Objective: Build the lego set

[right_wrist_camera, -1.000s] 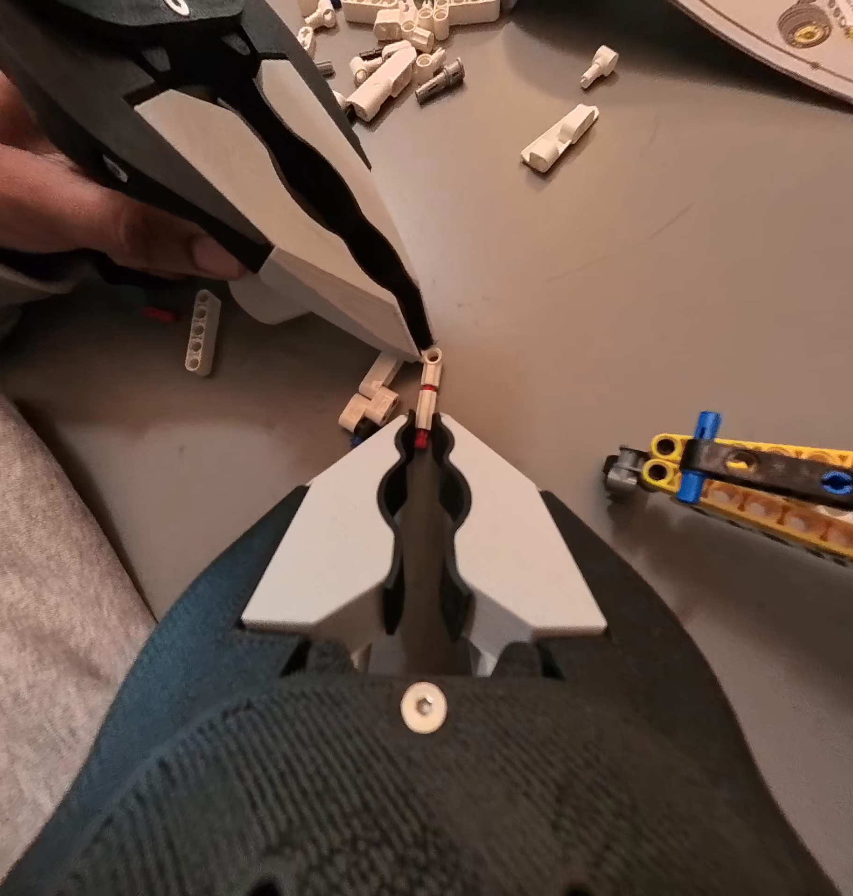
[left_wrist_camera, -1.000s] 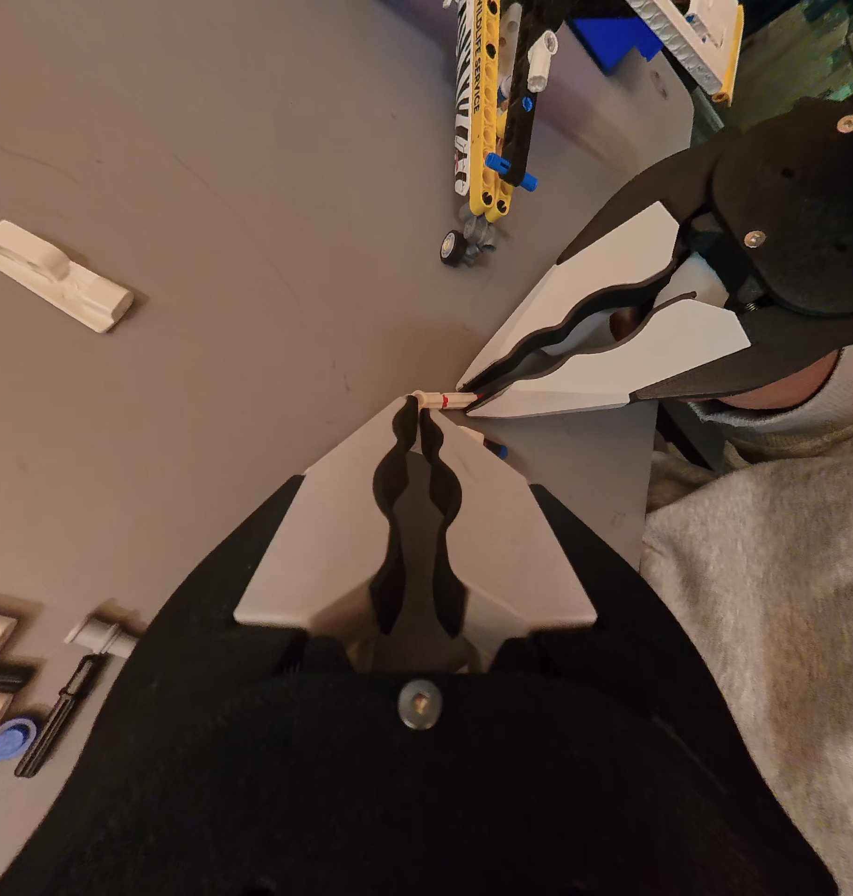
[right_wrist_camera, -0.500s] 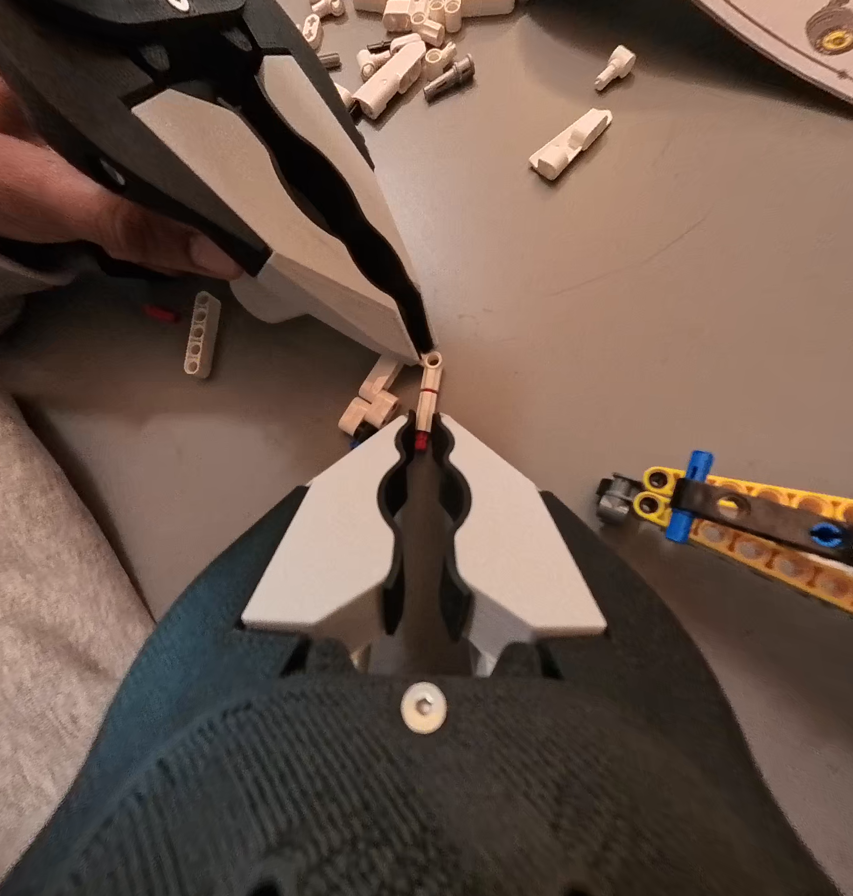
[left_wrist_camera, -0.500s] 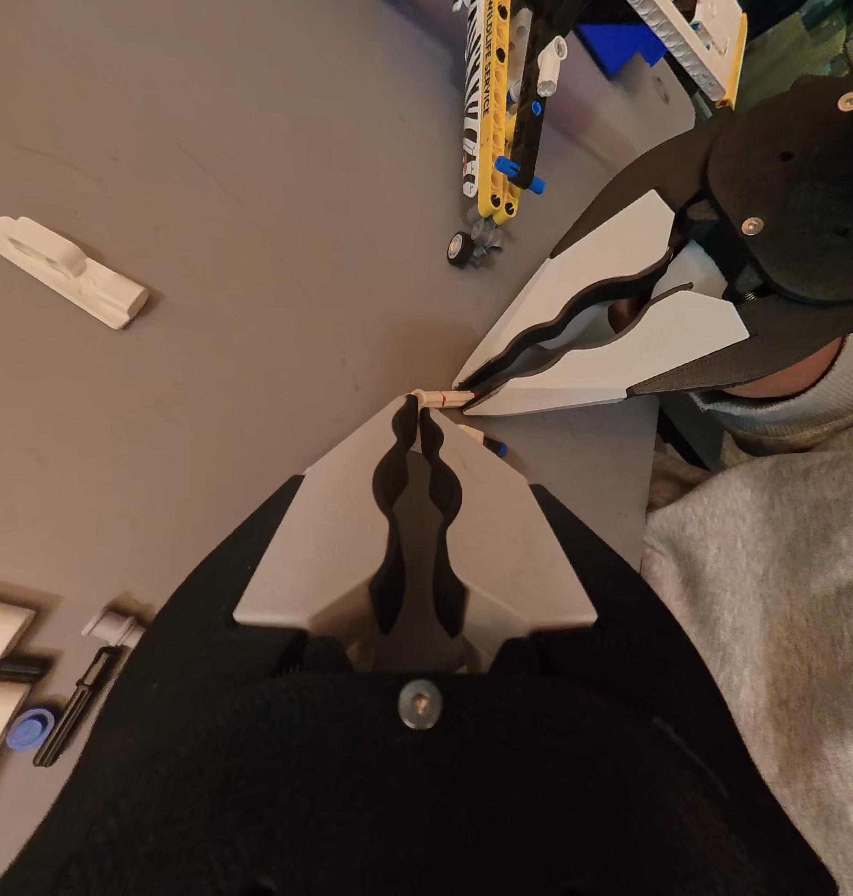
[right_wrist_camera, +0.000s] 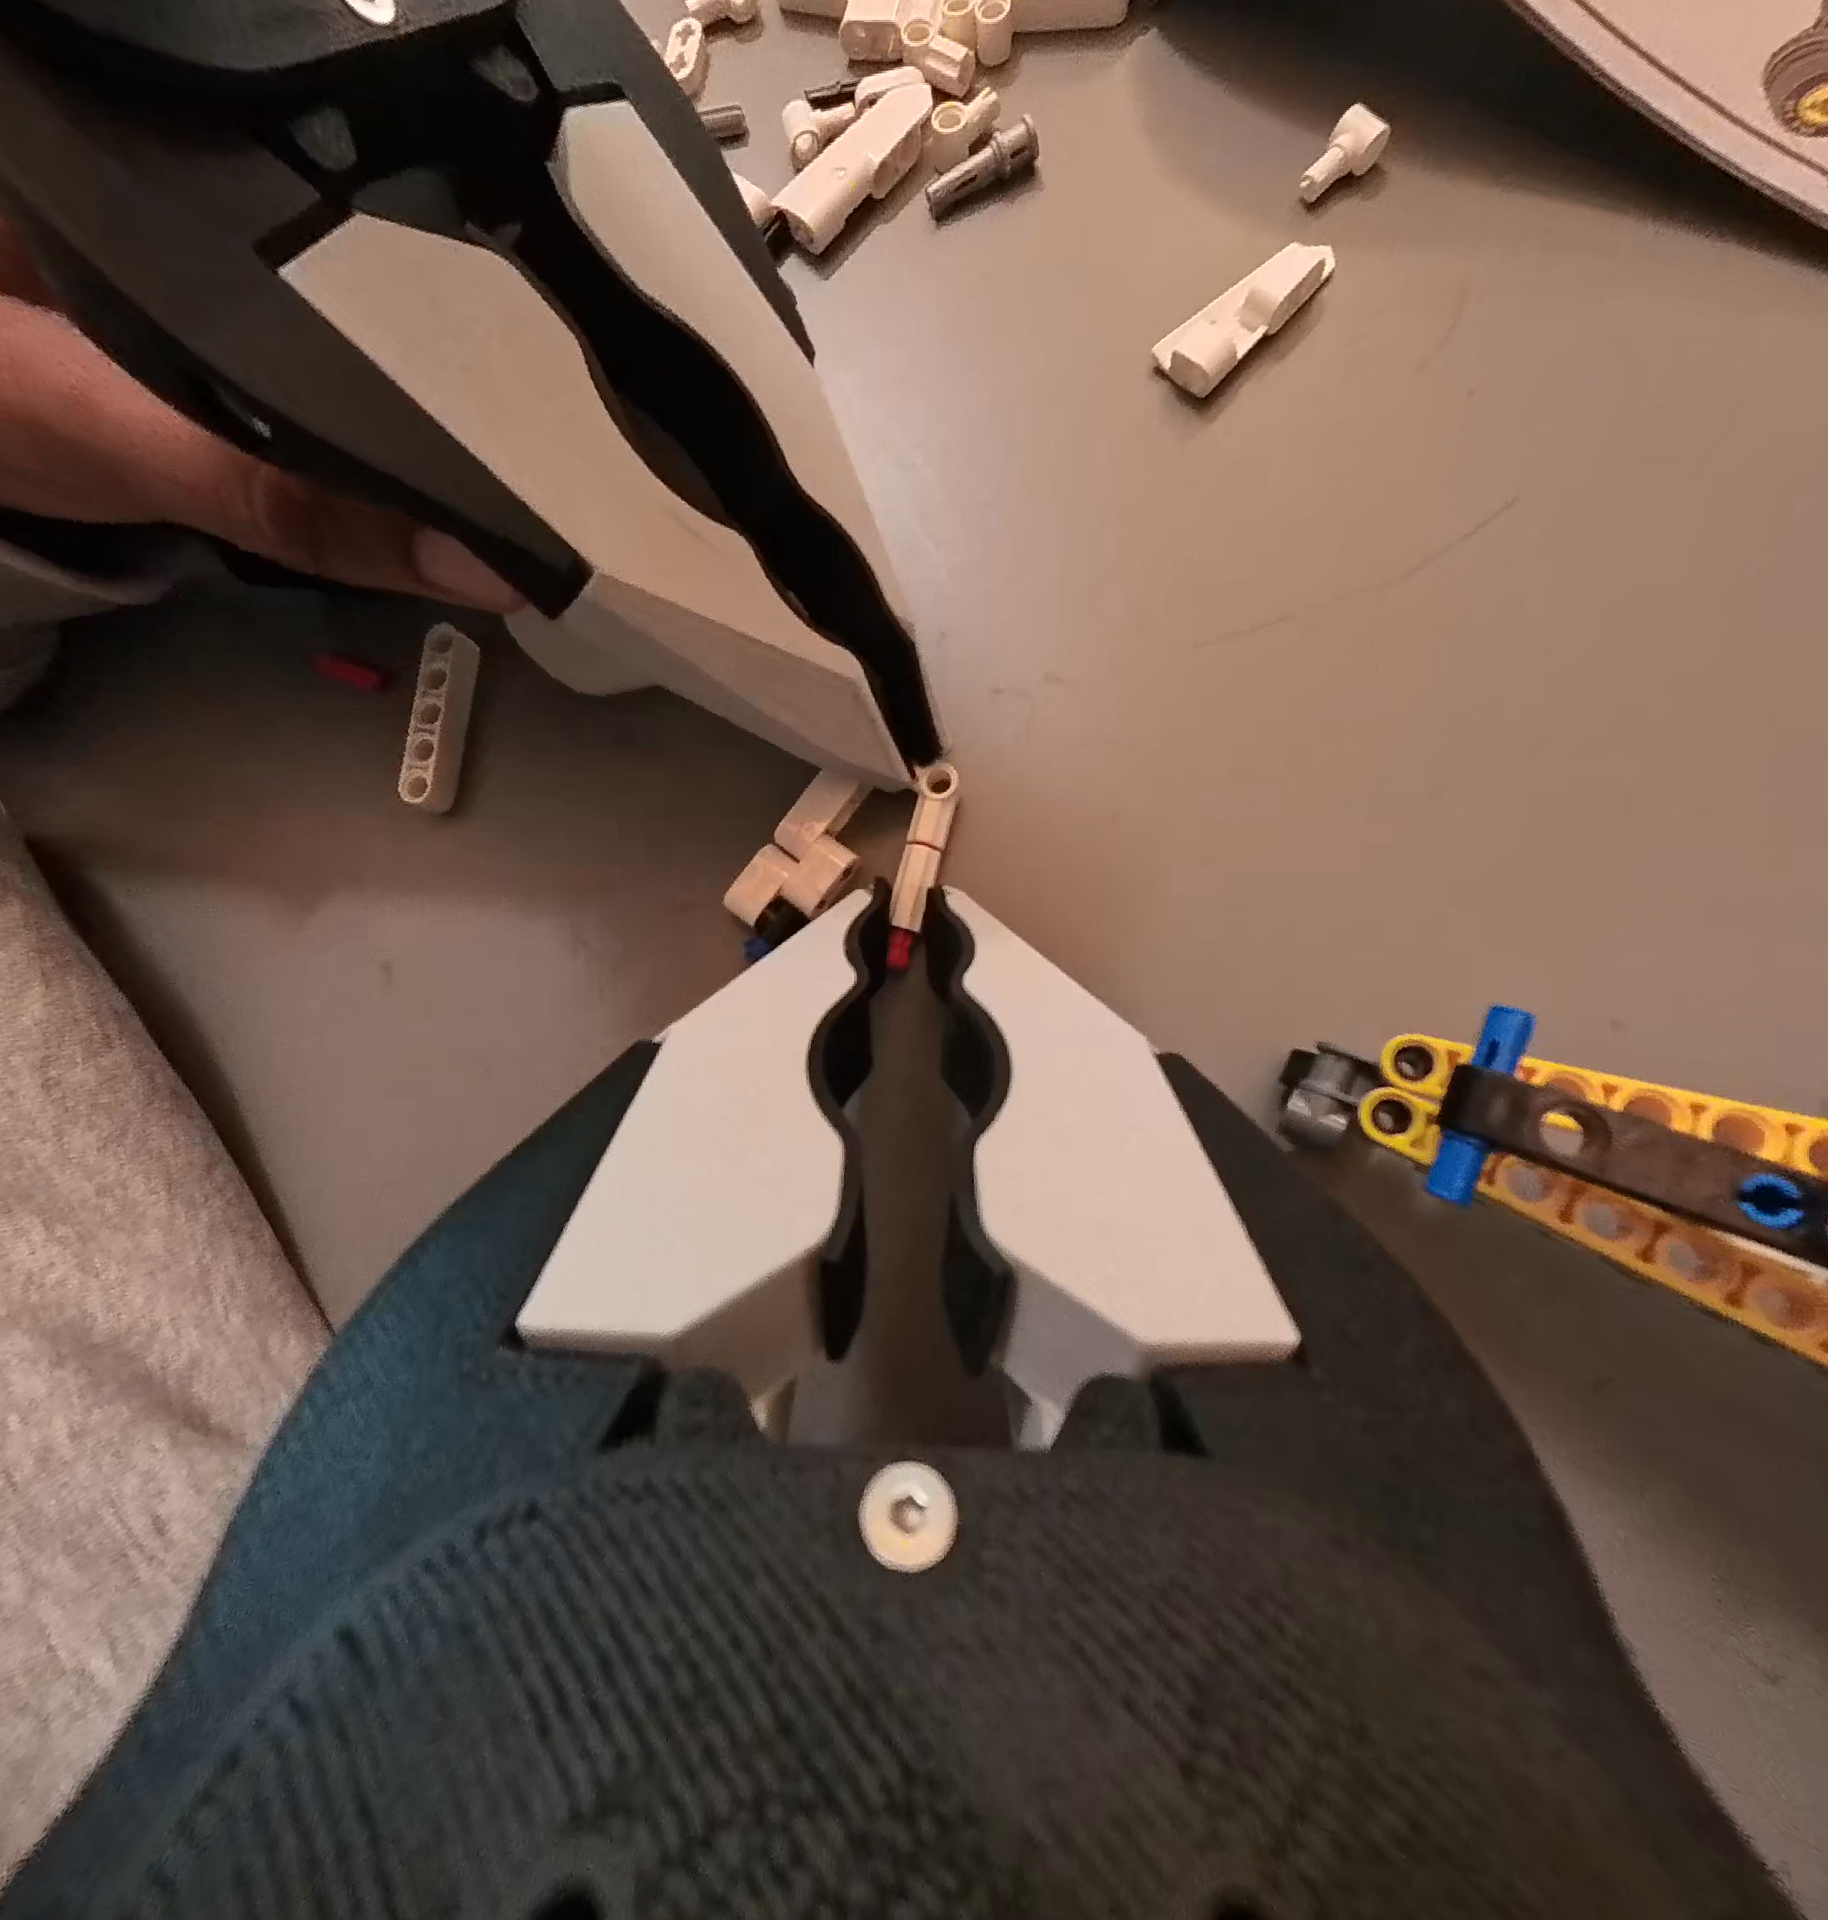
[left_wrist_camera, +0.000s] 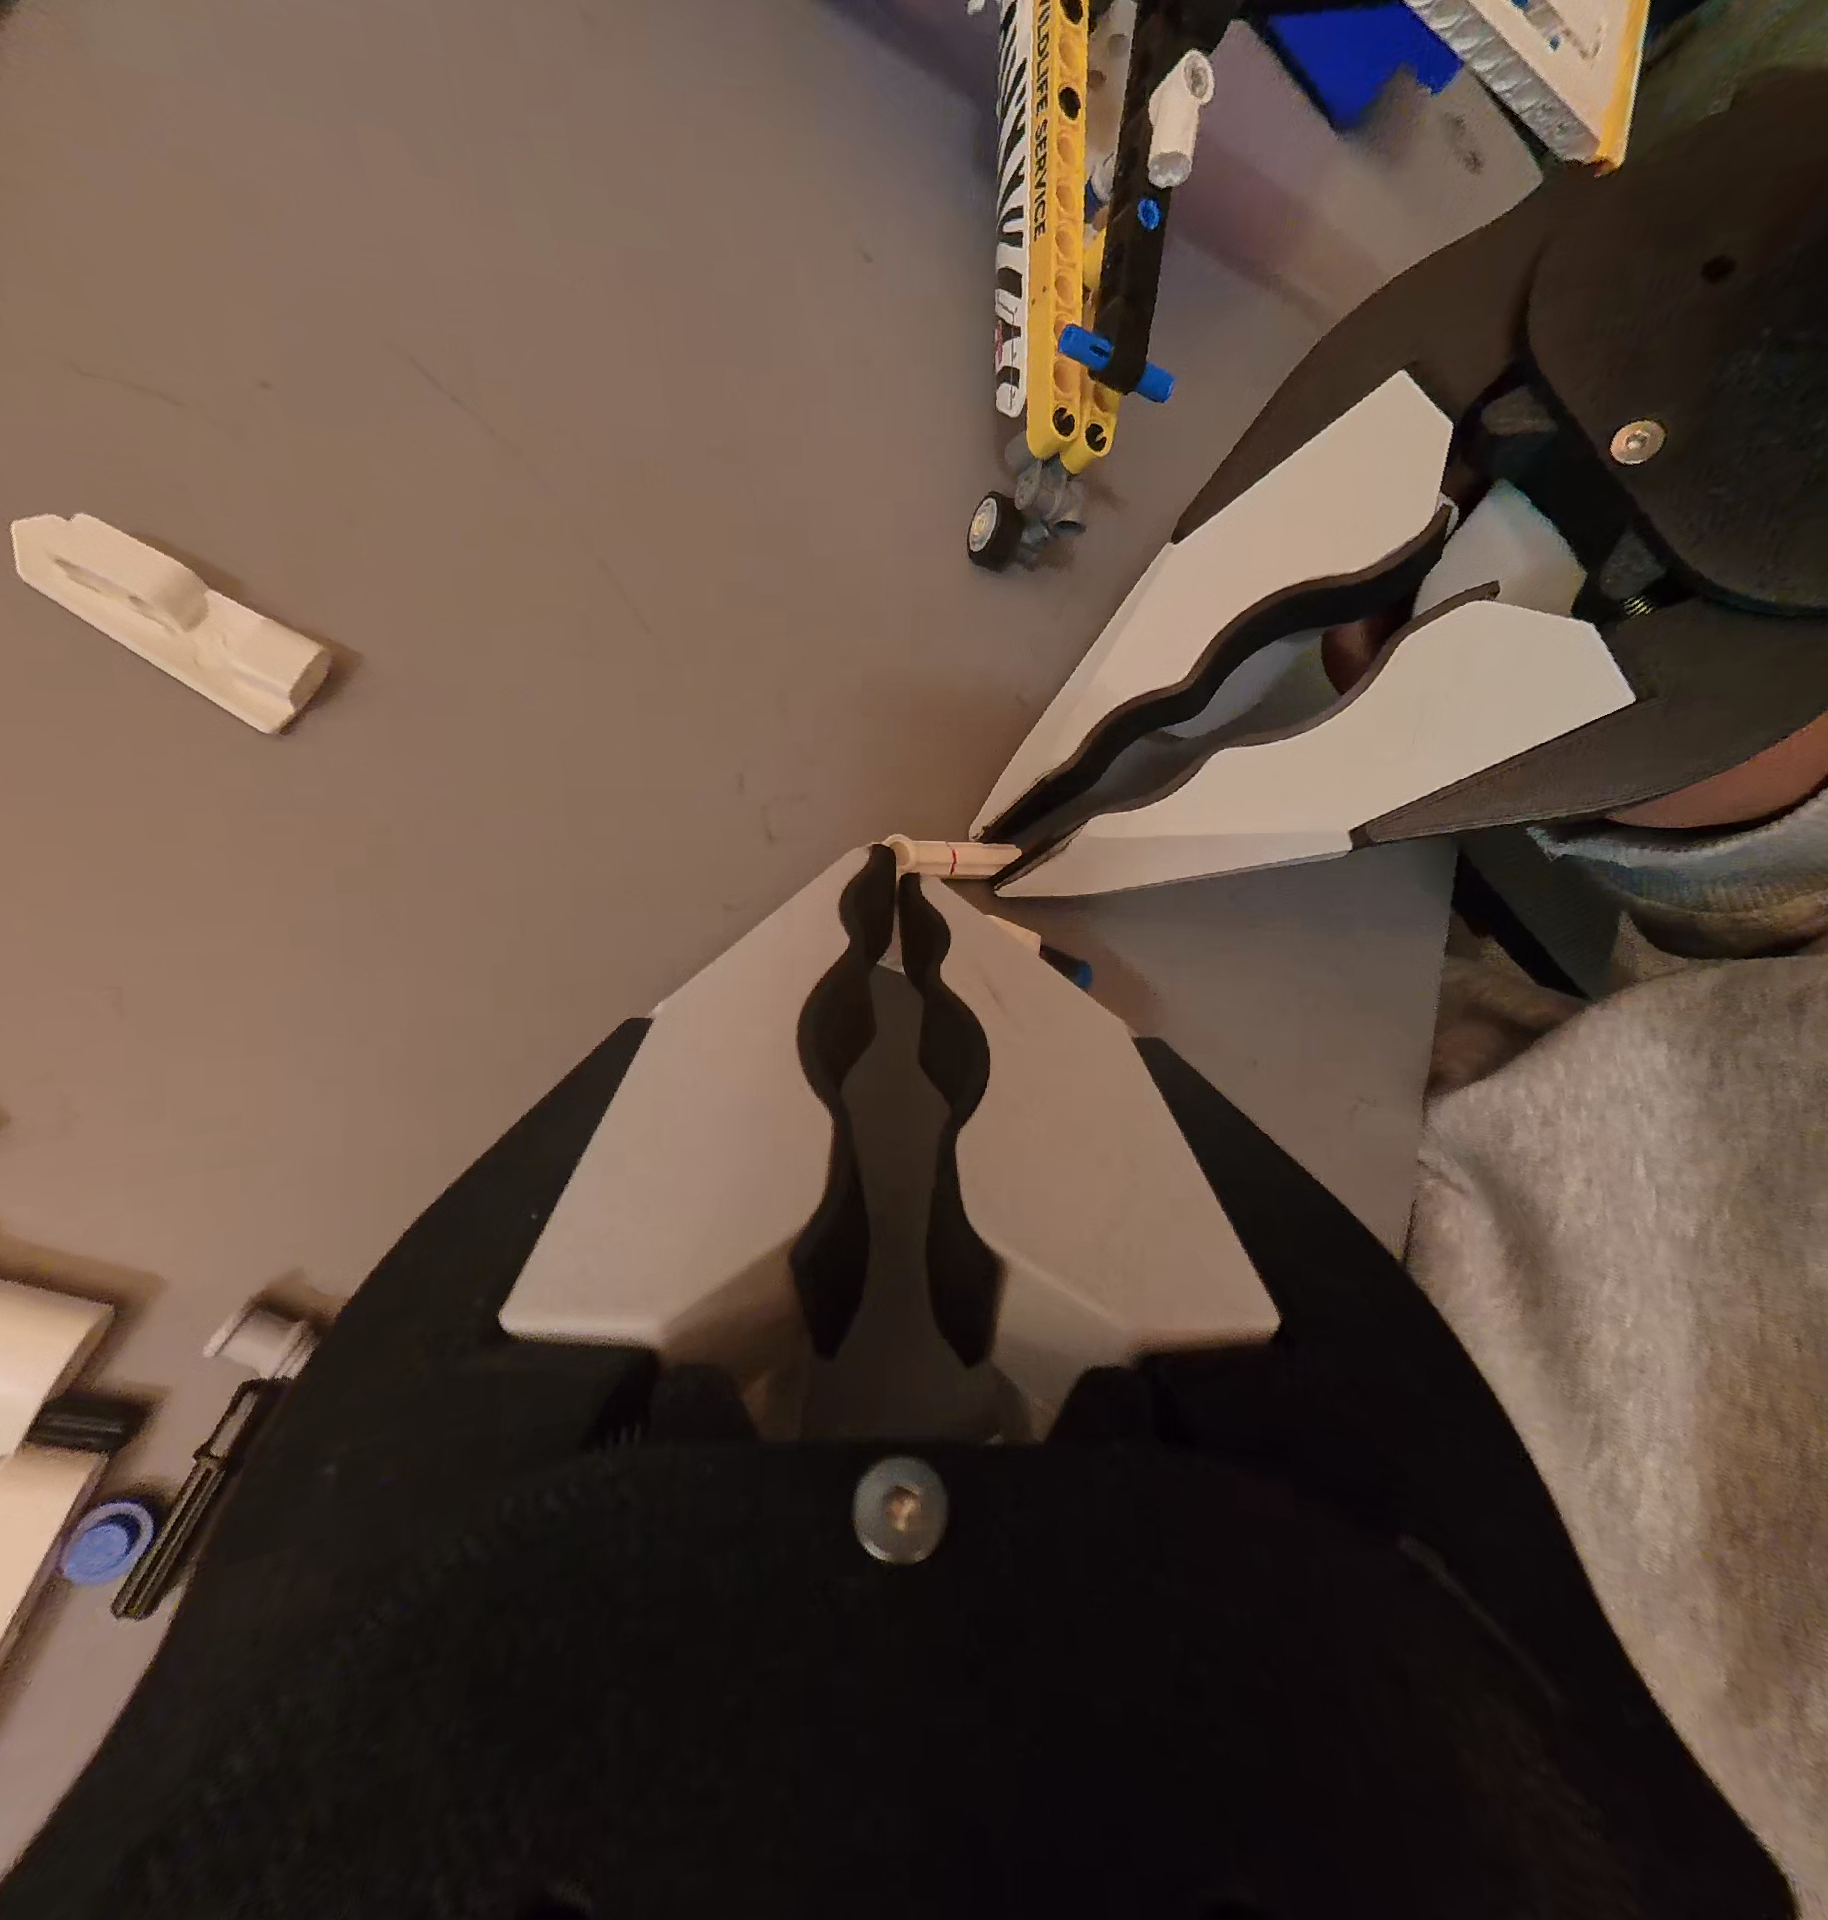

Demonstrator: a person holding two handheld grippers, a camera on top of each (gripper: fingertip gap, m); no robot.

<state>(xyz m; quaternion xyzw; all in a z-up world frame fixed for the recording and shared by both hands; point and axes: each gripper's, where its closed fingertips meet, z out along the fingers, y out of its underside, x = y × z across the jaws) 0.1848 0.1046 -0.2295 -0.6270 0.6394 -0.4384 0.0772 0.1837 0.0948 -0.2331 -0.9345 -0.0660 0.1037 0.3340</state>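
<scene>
A small white connector with a red axle (right_wrist_camera: 925,831) is held above the grey table. My right gripper (right_wrist_camera: 905,904) is shut on its red-axle end. My left gripper (left_wrist_camera: 887,868) is shut, and its tips rest against the connector's ring end (left_wrist_camera: 951,857). In the right wrist view the left gripper (right_wrist_camera: 920,748) comes in from the upper left, held by a hand. In the left wrist view the right gripper (left_wrist_camera: 998,862) comes in from the right. A yellow and black beam assembly (left_wrist_camera: 1071,260) lies on the table; it also shows in the right wrist view (right_wrist_camera: 1616,1153).
A long white piece (left_wrist_camera: 162,623) lies alone on the table. A small white sub-assembly (right_wrist_camera: 796,862) and a white beam (right_wrist_camera: 437,717) lie under the grippers. Loose white pieces (right_wrist_camera: 889,125) and a booklet (right_wrist_camera: 1720,94) are farther off. A grey sleeve (left_wrist_camera: 1668,1351) is at the table edge. The tips of both grippers are at nearly the same place. The long white piece (left_wrist_camera: 162,623) sits 11 centimeters or so from the ends of my left fingers. It turns up in the right wrist view (right_wrist_camera: 1234,296) as well.
Both grippers have drifted slightly over the table together. The connector stays between their tips in the same pose, and both jaws stay as they were.
</scene>
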